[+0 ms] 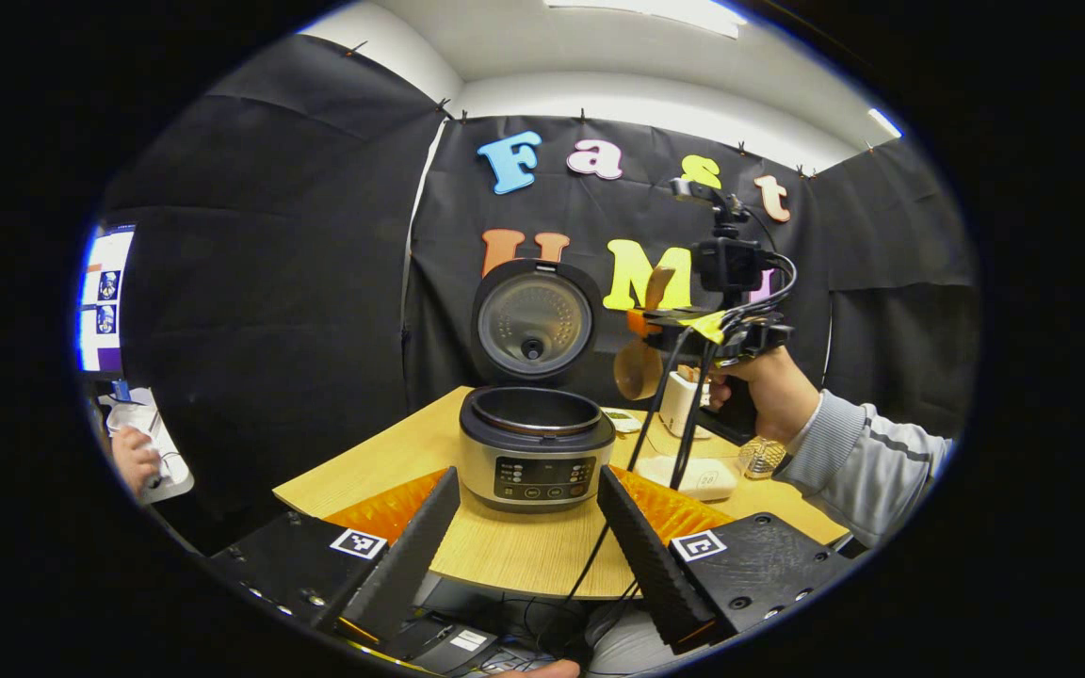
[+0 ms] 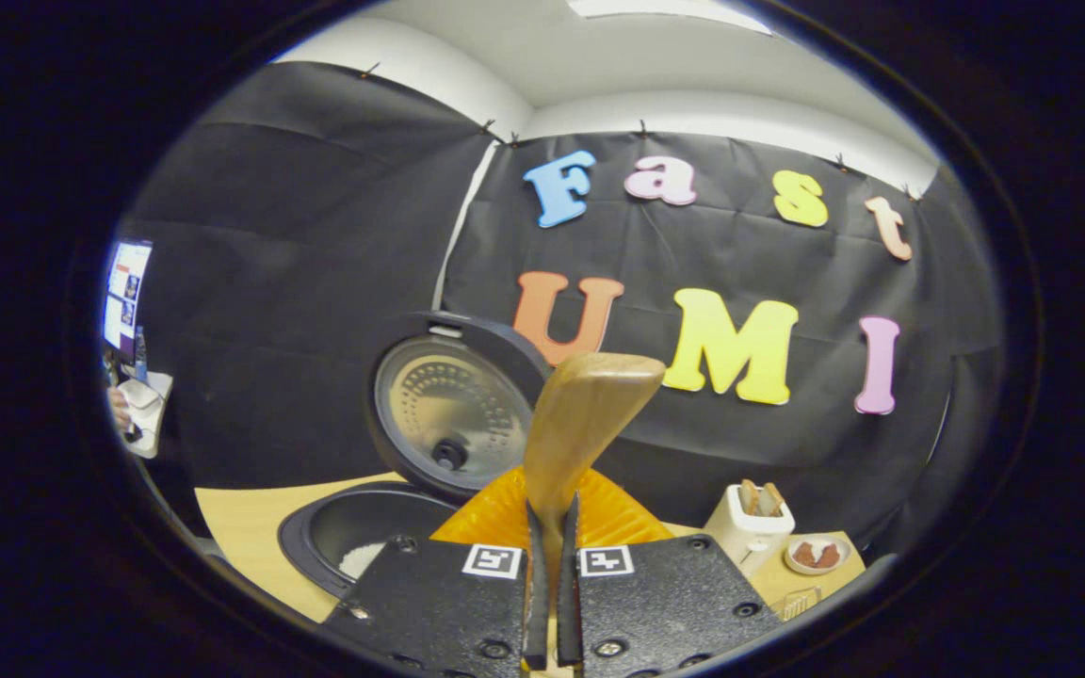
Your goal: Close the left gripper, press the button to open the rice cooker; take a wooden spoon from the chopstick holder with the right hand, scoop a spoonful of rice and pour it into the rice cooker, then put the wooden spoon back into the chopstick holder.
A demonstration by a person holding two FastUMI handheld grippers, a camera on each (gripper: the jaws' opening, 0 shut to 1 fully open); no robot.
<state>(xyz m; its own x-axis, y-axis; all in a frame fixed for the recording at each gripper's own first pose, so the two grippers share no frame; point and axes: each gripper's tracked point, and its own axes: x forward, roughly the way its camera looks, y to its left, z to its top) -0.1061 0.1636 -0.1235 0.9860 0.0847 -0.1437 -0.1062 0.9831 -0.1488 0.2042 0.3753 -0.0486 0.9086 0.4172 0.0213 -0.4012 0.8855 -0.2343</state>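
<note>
The rice cooker (image 1: 533,457) stands open on the wooden table (image 1: 382,461), its lid (image 1: 533,325) upright. My left gripper (image 1: 528,532) is open in front of it, fingers spread wide and empty. To the cooker's right, a hand holds my right gripper (image 1: 693,330) above the table, with the wooden spoon (image 1: 639,367) hanging bowl-down beside the pot rim. In the right gripper view, my right gripper (image 2: 552,537) is shut on the wooden spoon (image 2: 590,414), whose handle rises above the fingers. The rice cooker (image 2: 354,527) lies lower left with white rice (image 2: 362,558) inside. The white chopstick holder (image 2: 748,527) stands at the right.
A white chopstick holder (image 1: 679,400), a flat white container (image 1: 698,478), a glass (image 1: 761,457) and a small dish (image 1: 623,419) sit right of the cooker. Cables (image 1: 674,443) hang from the right gripper. Another small dish (image 2: 816,554) lies beside the holder. A person's hand (image 1: 133,460) and a screen (image 1: 105,301) are at far left.
</note>
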